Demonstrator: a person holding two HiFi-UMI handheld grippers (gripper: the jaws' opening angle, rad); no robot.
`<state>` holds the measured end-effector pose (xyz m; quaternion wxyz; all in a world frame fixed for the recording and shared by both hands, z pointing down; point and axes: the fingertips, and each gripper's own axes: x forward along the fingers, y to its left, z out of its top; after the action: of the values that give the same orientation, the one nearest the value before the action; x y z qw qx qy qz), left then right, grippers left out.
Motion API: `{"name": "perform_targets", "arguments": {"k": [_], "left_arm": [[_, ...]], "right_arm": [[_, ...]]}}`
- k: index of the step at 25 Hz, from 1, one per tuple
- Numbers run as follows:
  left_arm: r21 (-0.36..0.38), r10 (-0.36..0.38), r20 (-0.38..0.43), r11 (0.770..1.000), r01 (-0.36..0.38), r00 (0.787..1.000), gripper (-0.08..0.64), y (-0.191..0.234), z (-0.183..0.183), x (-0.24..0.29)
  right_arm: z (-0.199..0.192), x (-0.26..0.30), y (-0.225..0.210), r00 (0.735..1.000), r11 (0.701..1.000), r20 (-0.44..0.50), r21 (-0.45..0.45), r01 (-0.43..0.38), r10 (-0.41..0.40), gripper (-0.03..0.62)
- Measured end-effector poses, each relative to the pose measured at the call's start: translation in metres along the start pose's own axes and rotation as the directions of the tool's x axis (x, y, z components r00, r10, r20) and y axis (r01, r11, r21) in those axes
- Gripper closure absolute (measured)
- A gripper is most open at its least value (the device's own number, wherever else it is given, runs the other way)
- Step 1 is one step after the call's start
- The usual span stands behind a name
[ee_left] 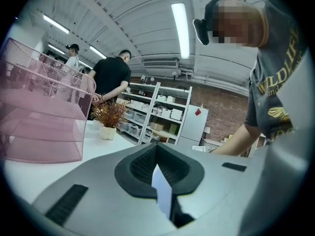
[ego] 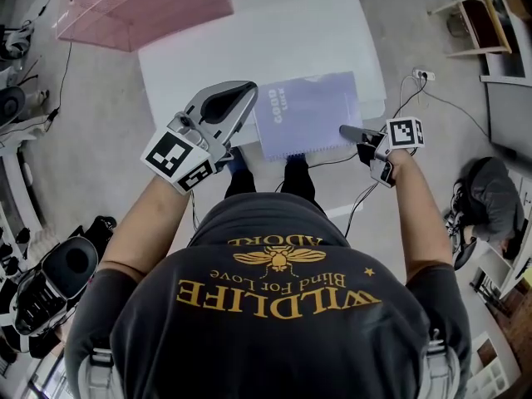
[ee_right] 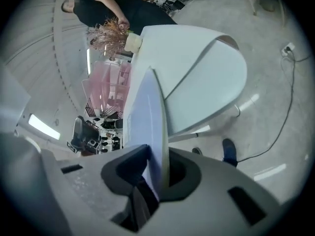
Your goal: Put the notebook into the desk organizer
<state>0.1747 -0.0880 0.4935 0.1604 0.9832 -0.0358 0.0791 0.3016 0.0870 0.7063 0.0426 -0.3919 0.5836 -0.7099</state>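
Seen from above, a person in a dark T-shirt stood at the near edge of a white table [ego: 291, 40], holding a gripper in each hand. A pale lavender notebook [ego: 306, 115] sat over the near part of the table, between the two grippers, with what looked like a spiral binding along its near edge. Whether it rested on the tabletop or was lifted just clear of it could not be told. The left gripper [ego: 248, 96] met the notebook's left edge, and its own view showed its jaws drawn together on a thin pale sliver of that edge. The right gripper [ego: 347, 130] reached in from the right, its jaws clamped on the notebook's right edge, the cover running away edge-on between the dark pads [ee_right: 123, 168]. The pink wire-mesh desk organizer [ego: 145, 7] stood at the table's far left corner, well apart from the notebook. A small potted dried plant [ee_left: 109, 117] stood on the table beyond the organizer, with white shelves [ee_left: 157, 114] and two people behind it
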Motion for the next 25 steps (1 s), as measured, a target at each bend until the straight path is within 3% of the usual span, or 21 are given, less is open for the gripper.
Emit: {"name": "perform_targets", "arguments": {"k": [2, 5, 7, 12, 25], "left_arm": [[-0.004, 0.008, 0.009, 1.000, -0.008, 1.000, 0.560, 0.011, 0.005, -0.007], [-0.005, 0.021, 0.023, 1.000, -0.021, 1.000, 0.560, 0.018, 0.009, -0.017], [-0.004, 0.030, 0.036, 1.000, -0.030, 0.999, 0.560, 0.022, 0.013, -0.025], [0.008, 0.064, 0.083, 0.998, -0.065, 0.995, 0.560, 0.038, 0.034, -0.041], [0.090, 0.209, 0.228, 0.968, -0.235, 0.951, 0.560, 0.070, 0.109, -0.109]], "right_arm": [[0.004, 0.002, 0.017, 1.000, 0.999, -0.013, -0.037, -0.004, 0.004, 0.544], [0.005, 0.004, 0.062, 0.992, 0.990, 0.011, -0.060, -0.125, 0.126, 0.560], [0.007, 0.001, 0.089, 0.987, 0.983, 0.027, -0.097, -0.156, 0.159, 0.561], [0.029, -0.011, 0.147, 0.987, 0.963, 0.031, -0.230, -0.143, 0.155, 0.561], [0.120, -0.028, 0.293, 0.974, 0.852, 0.082, -0.504, -0.143, 0.212, 0.561]]}}
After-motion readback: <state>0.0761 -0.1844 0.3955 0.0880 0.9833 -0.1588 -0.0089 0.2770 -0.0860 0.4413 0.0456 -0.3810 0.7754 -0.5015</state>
